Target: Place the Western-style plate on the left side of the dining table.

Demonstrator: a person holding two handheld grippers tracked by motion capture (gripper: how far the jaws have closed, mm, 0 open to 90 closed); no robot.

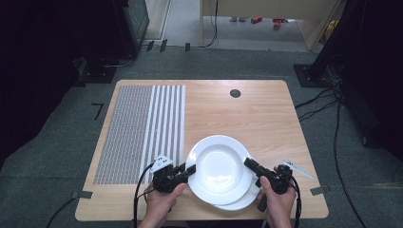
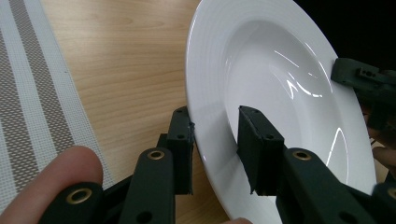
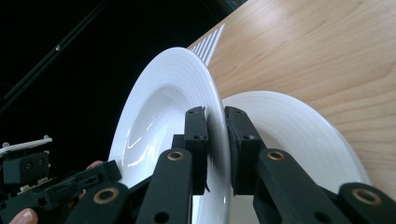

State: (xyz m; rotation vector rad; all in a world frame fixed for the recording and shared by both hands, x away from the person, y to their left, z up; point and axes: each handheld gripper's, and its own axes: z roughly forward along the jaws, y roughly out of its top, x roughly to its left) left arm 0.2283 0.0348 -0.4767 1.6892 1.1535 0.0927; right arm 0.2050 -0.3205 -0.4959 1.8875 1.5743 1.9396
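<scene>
A white deep plate [image 1: 219,166] is held tilted above the table's front middle, gripped on both sides. My left gripper [image 1: 188,170] is shut on the plate's left rim [image 2: 205,135], one jaw under it and one inside the bowl. My right gripper [image 1: 248,162] is shut on the opposite rim [image 3: 215,126]. A second white plate [image 1: 240,203] lies flat on the wood underneath, and its rim [image 3: 299,130] shows beyond the right jaws. The right gripper [image 2: 364,79] also appears across the plate in the left gripper view, and the left gripper [image 3: 46,182] in the right gripper view.
A grey and white striped placemat [image 1: 140,130] covers the table's left third, close to the left gripper. A dark round grommet [image 1: 235,93] sits near the far edge. Bare wood [image 1: 266,118] lies behind the plates. Cables [image 1: 328,104] run over the floor at right.
</scene>
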